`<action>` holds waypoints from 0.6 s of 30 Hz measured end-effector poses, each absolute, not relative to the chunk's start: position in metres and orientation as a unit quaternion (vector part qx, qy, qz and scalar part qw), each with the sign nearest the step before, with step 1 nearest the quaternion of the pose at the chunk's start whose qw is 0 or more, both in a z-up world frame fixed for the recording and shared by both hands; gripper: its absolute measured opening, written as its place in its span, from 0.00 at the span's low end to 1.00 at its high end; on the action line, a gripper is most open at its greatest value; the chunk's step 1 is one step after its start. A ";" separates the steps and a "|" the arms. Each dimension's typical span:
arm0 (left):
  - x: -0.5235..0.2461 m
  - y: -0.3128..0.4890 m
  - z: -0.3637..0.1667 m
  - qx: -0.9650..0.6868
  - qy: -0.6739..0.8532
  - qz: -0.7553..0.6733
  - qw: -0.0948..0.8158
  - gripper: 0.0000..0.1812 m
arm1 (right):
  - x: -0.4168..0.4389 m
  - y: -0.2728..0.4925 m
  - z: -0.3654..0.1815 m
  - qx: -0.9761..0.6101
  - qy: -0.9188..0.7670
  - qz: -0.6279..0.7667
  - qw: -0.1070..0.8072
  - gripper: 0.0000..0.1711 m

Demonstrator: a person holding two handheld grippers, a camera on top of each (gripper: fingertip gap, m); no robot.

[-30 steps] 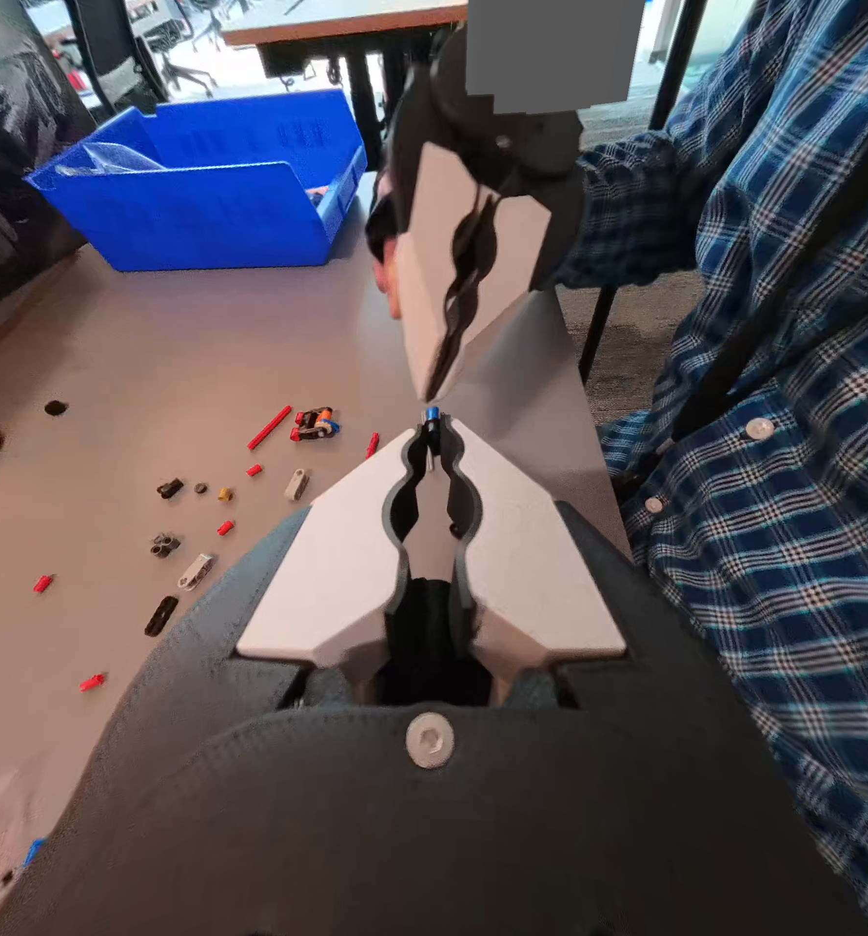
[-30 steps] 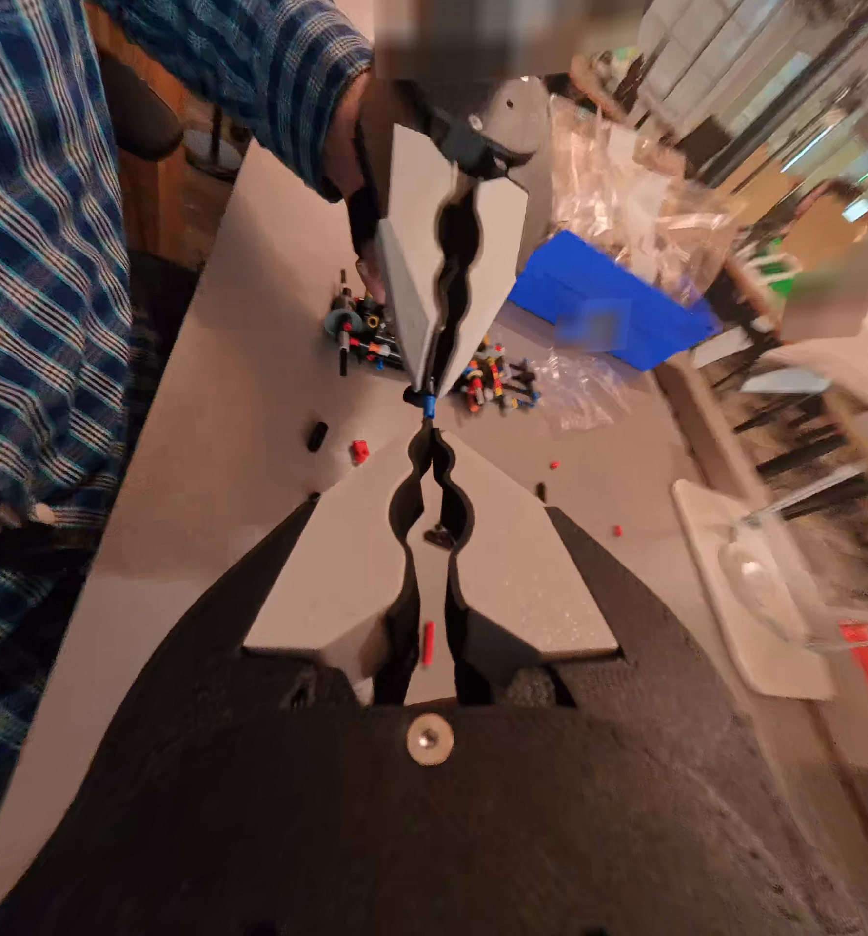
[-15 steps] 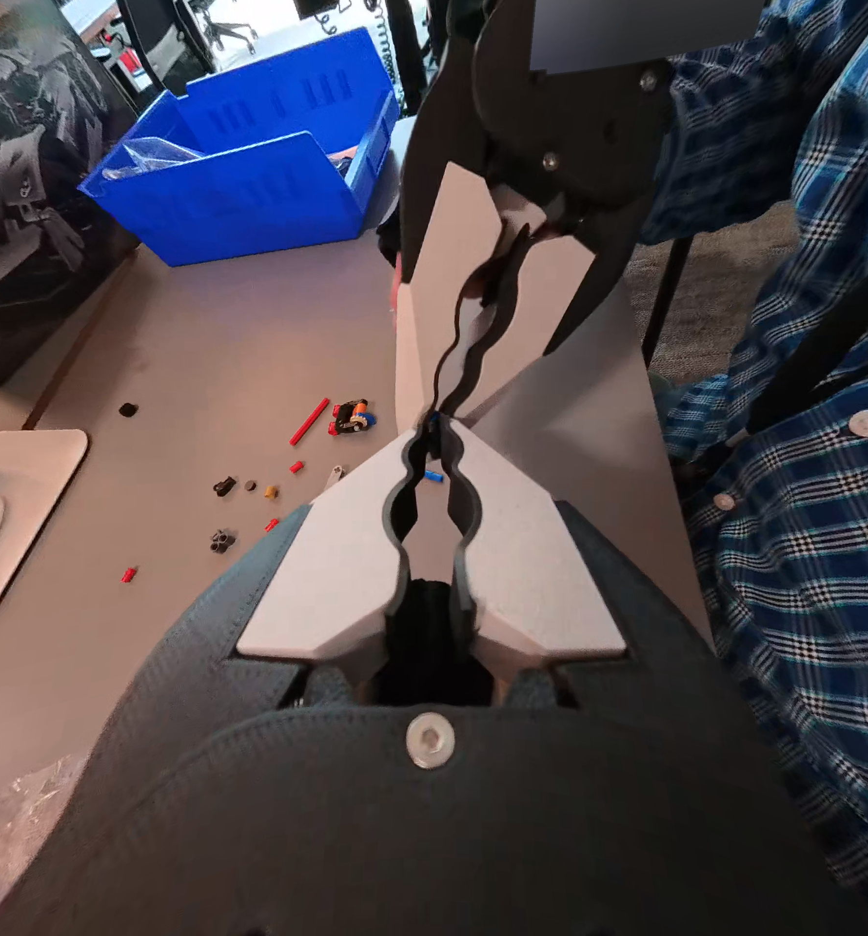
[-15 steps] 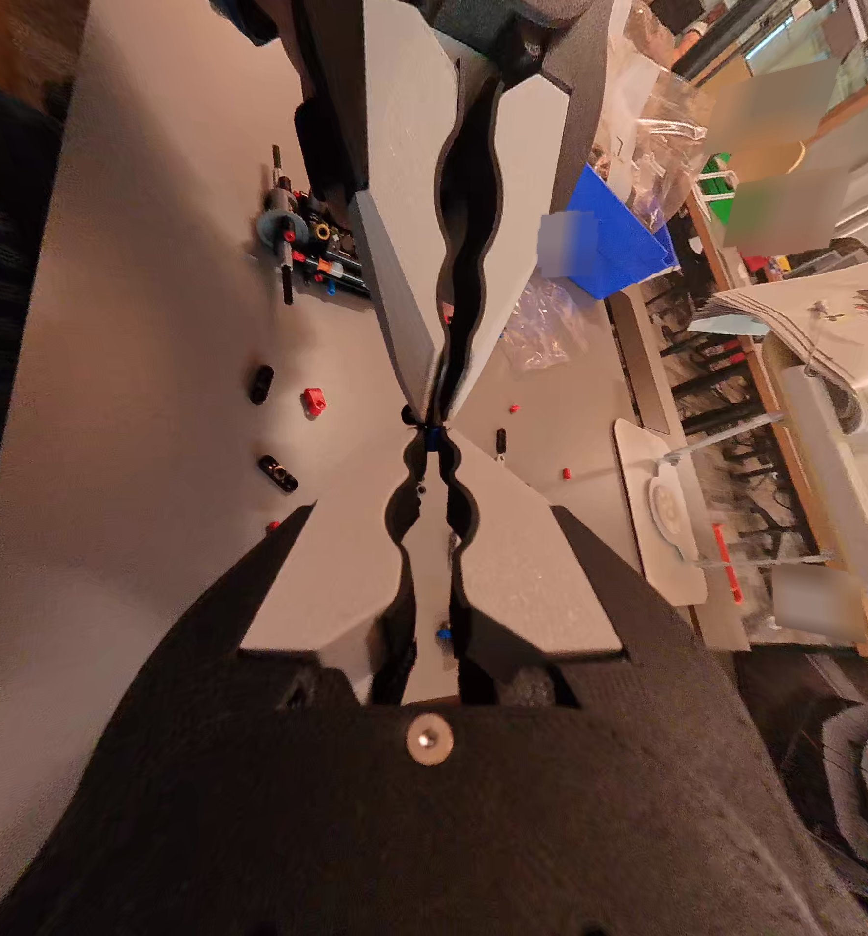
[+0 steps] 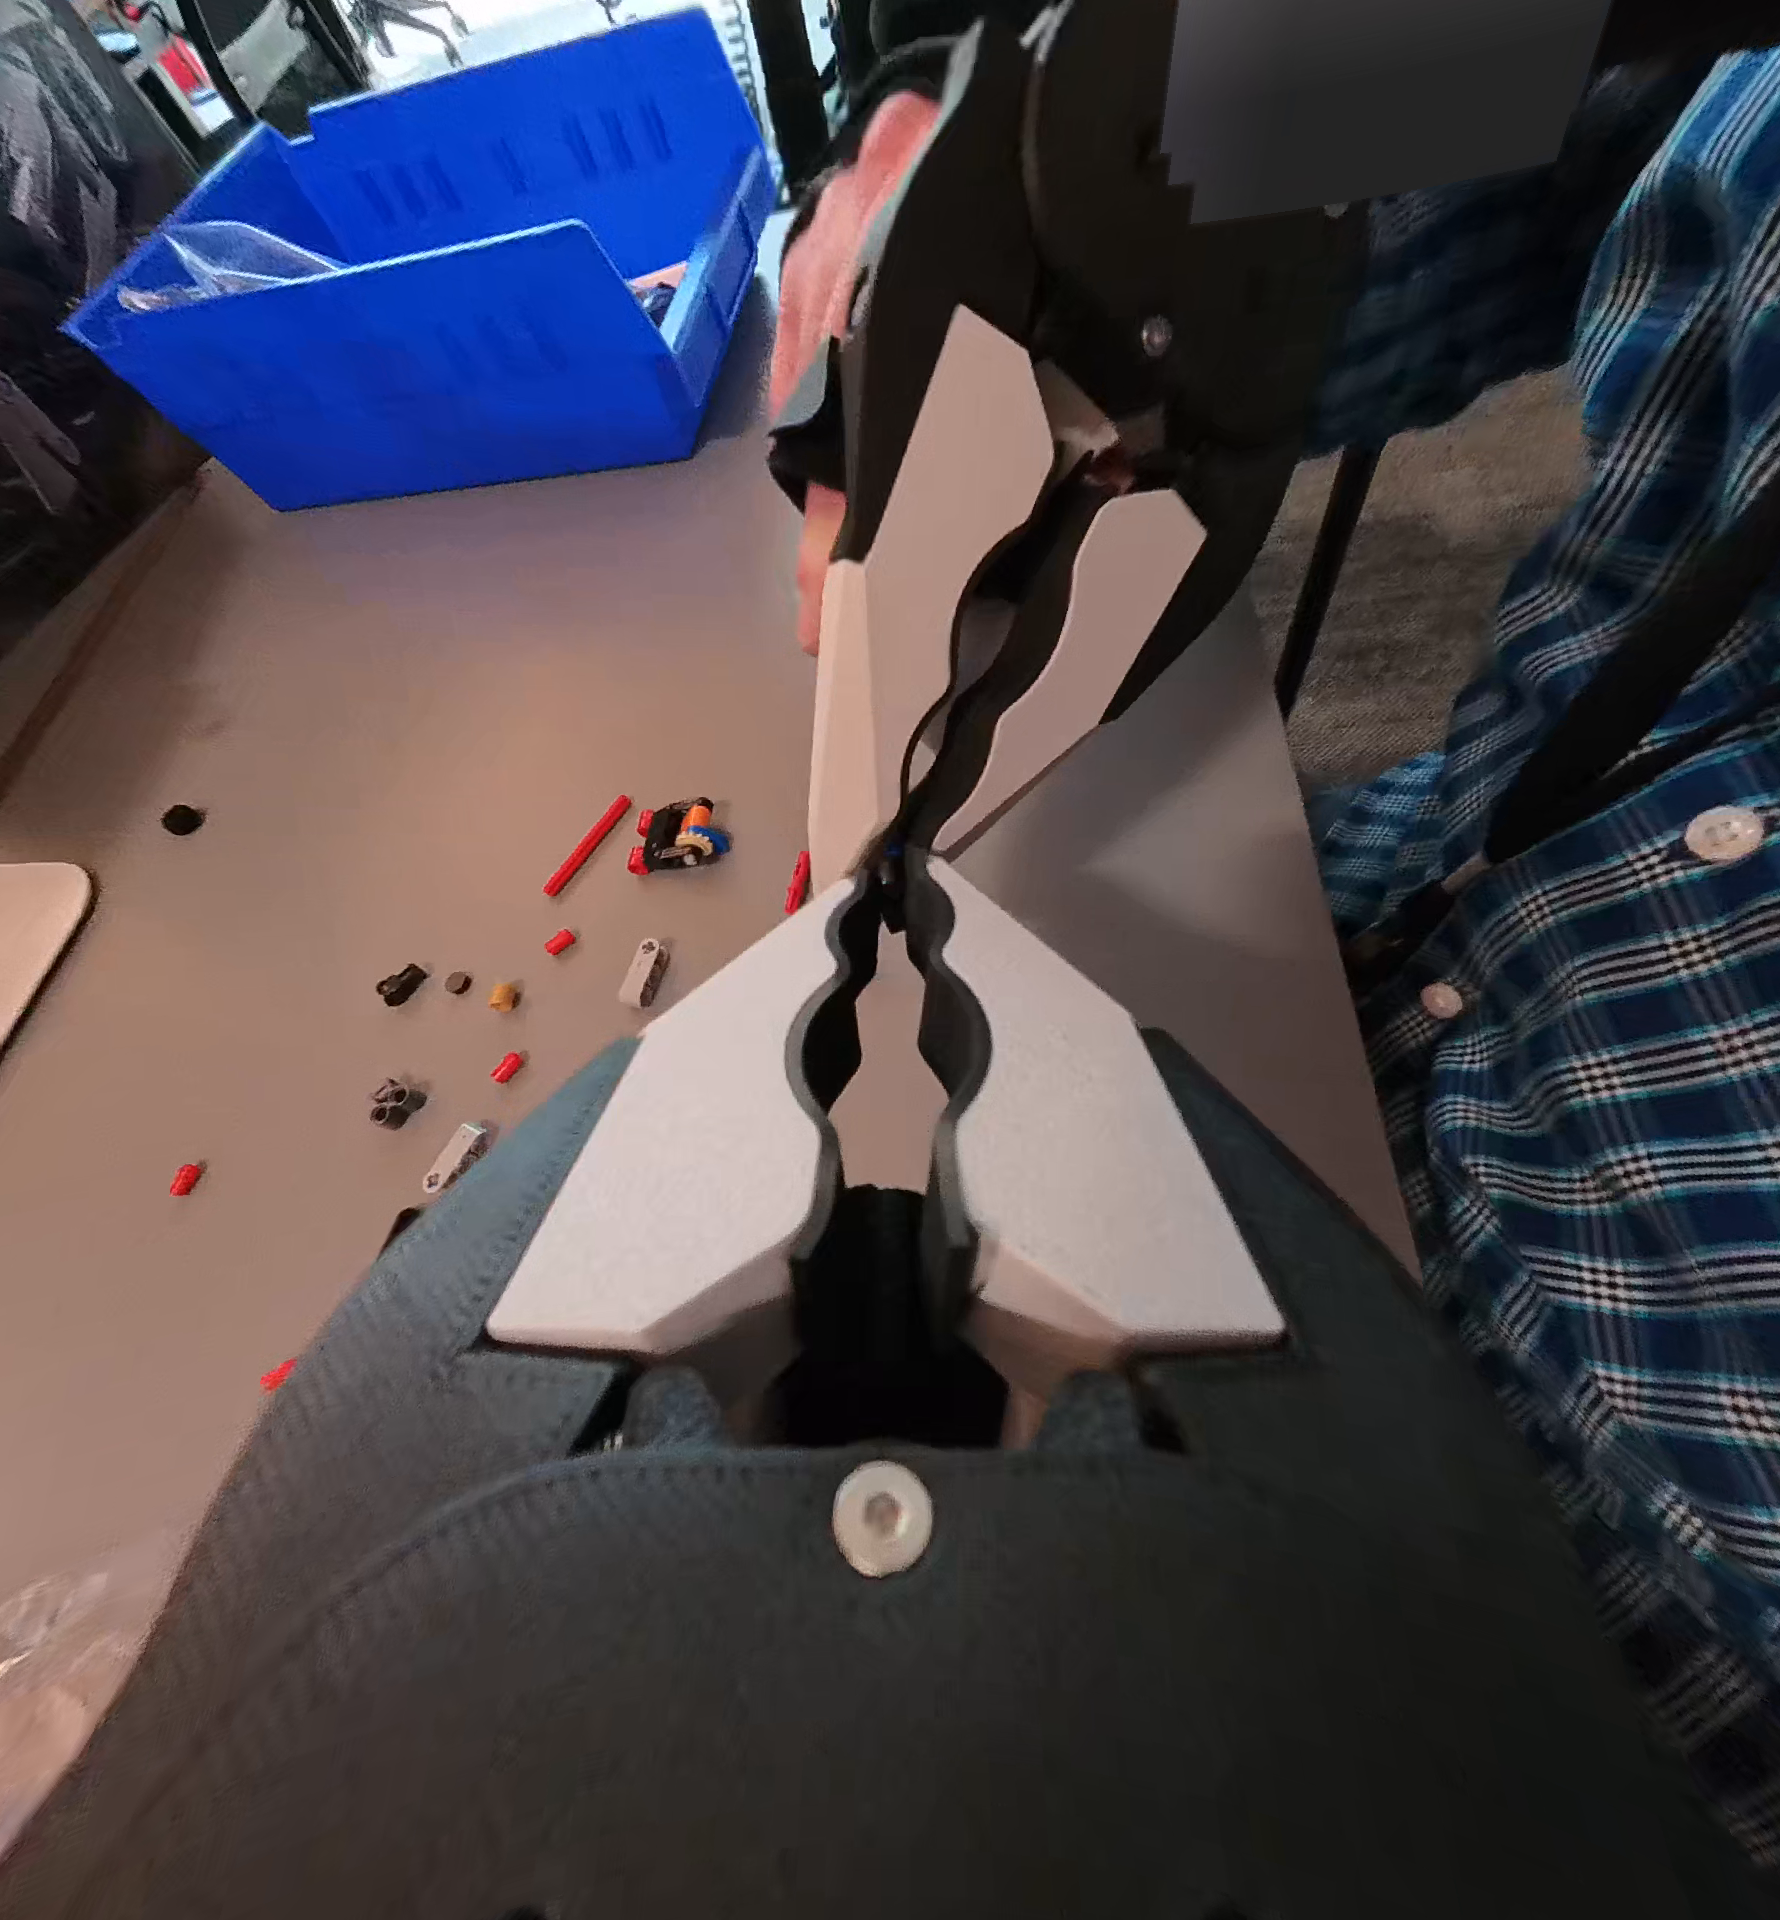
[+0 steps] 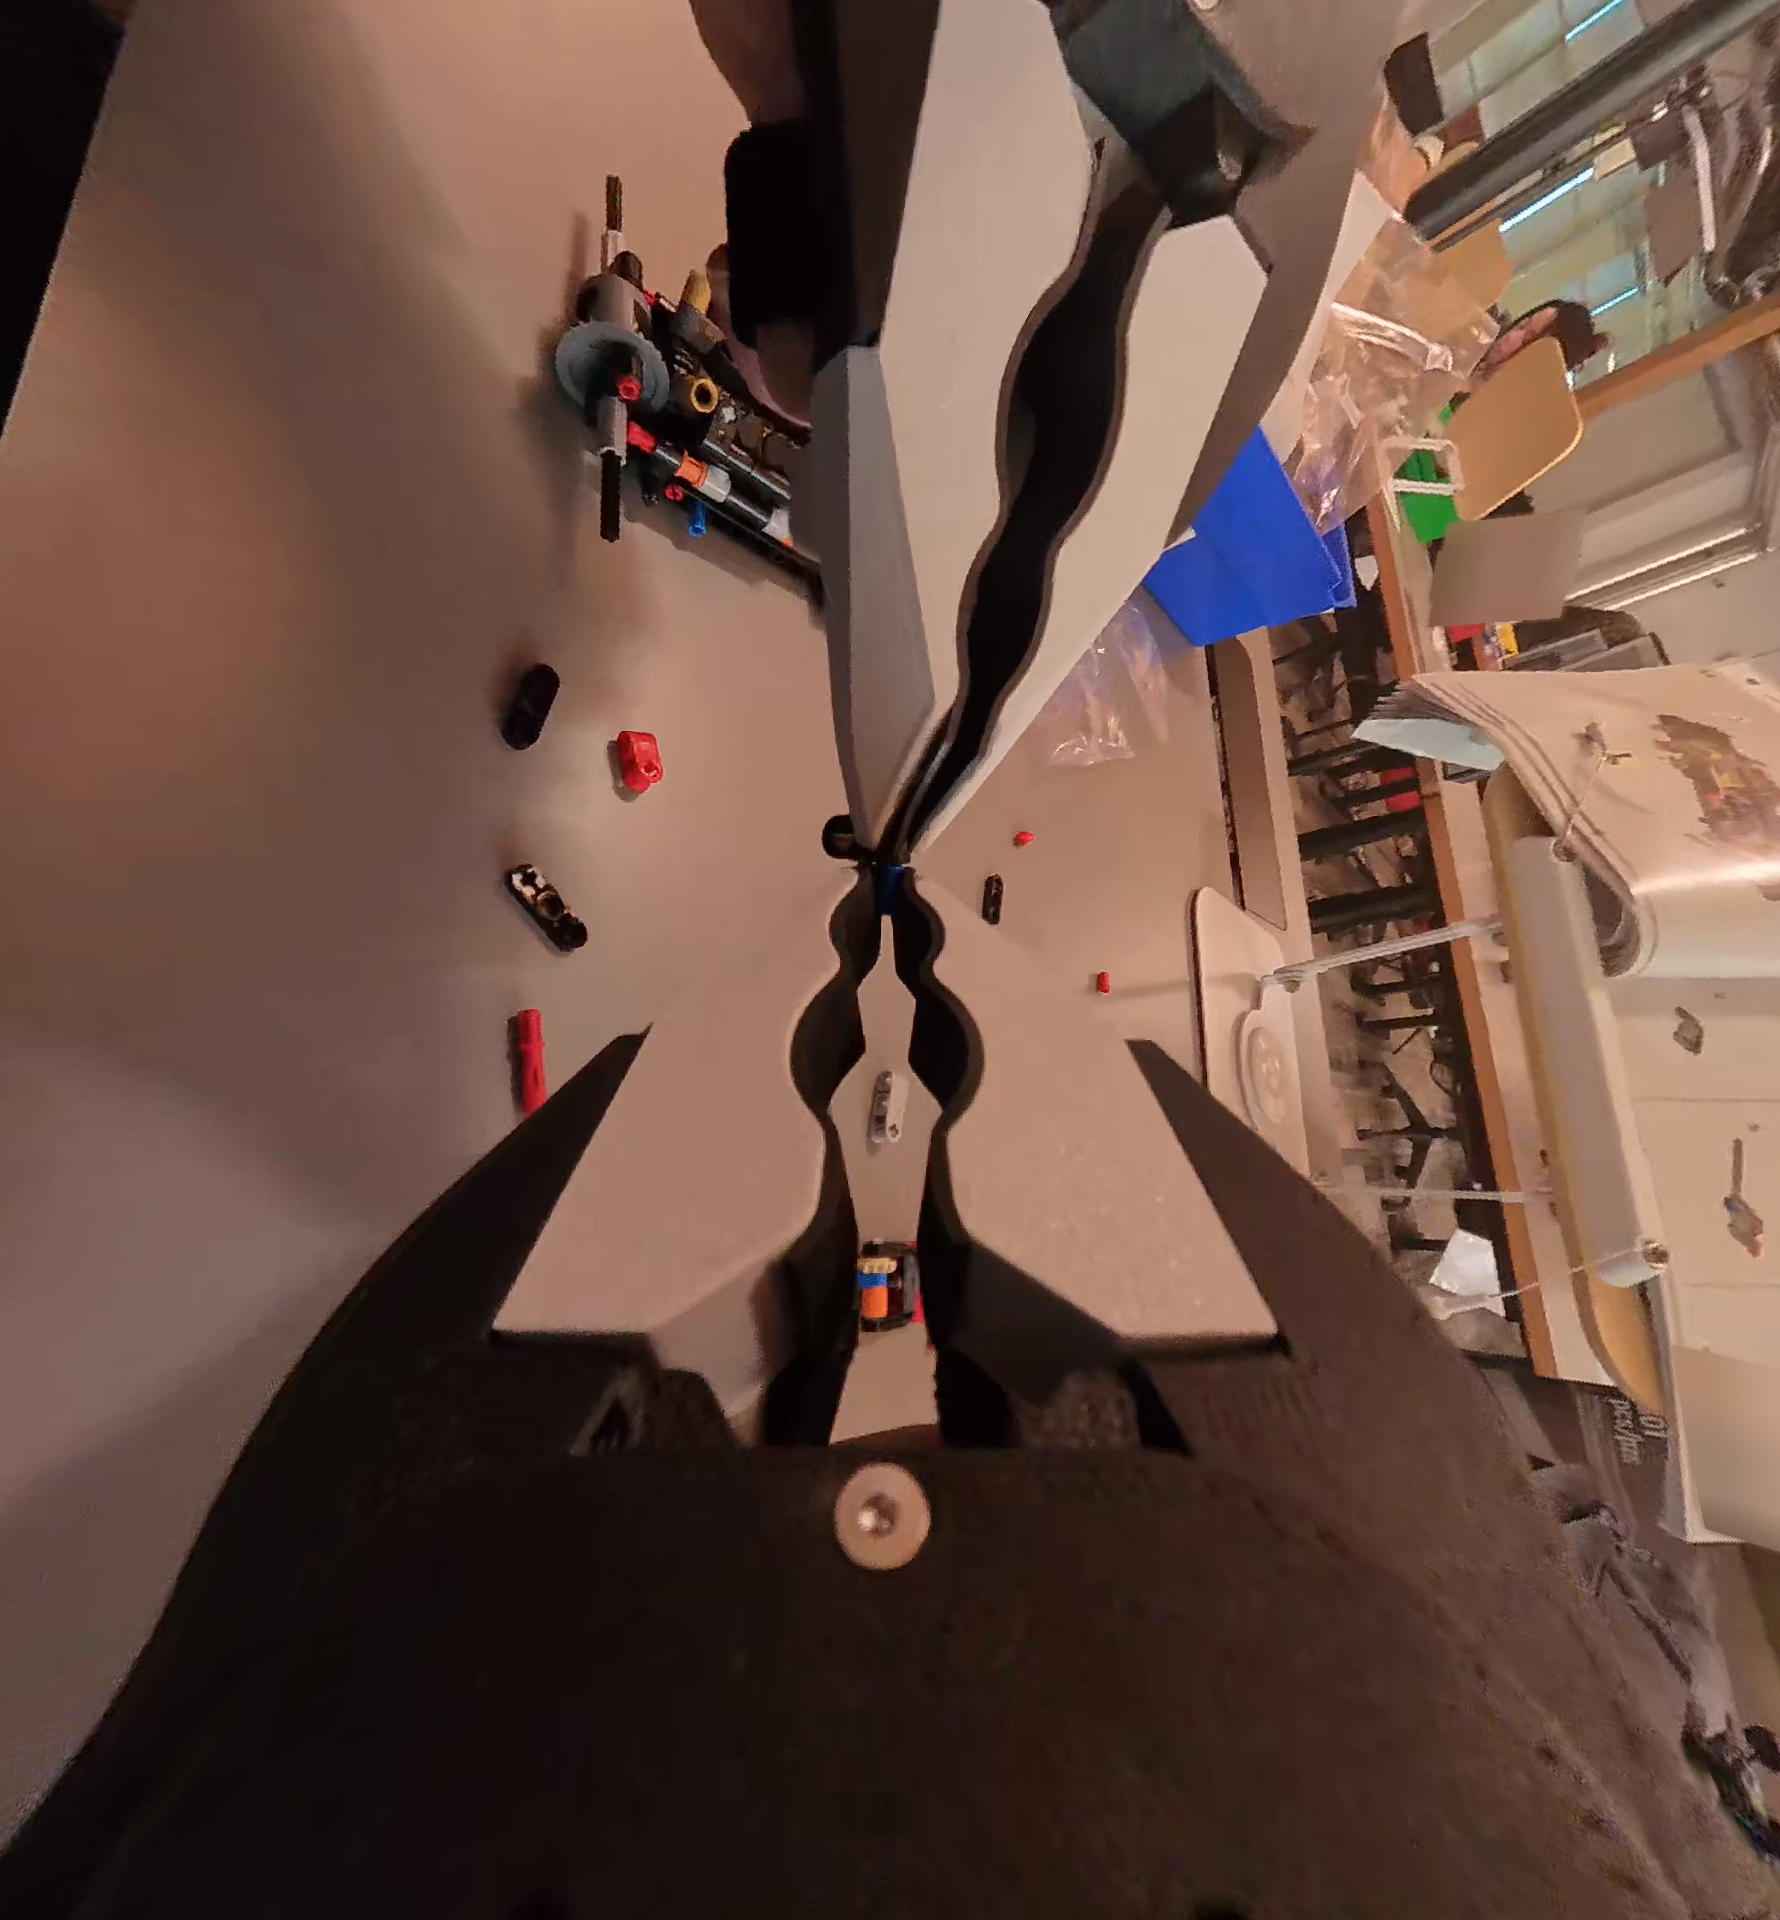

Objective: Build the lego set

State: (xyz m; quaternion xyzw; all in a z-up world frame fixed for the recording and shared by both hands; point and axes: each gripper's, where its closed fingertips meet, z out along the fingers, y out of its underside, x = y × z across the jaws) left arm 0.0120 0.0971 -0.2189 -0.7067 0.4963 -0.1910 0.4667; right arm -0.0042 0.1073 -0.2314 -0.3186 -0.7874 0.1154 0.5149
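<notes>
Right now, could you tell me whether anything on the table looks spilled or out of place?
Small lego pieces lie scattered loose across the table, such as a red axle and a grey connector, rather than in the blue bin. Nothing looks damaged.

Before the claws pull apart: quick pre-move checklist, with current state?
1. Left claw shut on the small piece: ok, tips pinched together.
2. Right claw gripping the blue pin: ok, pin sits at its tips.
3. Claws aligned tip to tip: ok in both views.
4. Pin fully seated in the other piece: cannot tell, joint hidden by the tips.
5. Table below clear for a drop: not ok, loose red pieces scattered there.
</notes>
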 end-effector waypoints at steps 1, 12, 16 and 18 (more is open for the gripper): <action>0.012 0.096 -0.216 -0.707 0.491 -0.203 0.466 0.02 | -0.004 0.107 -0.229 -0.314 -0.786 0.117 0.519 0.00; -0.012 0.101 -0.215 -0.727 0.483 -0.195 0.447 0.02 | 0.006 0.127 -0.243 -0.335 -0.789 0.132 0.497 0.00; -0.023 0.111 -0.229 -0.750 0.475 -0.165 0.431 0.02 | 0.011 0.134 -0.252 -0.362 -0.782 0.158 0.482 0.00; -0.028 0.115 -0.245 -0.758 0.507 -0.112 0.395 0.02 | 0.015 0.137 -0.251 -0.377 -0.772 0.176 0.480 0.00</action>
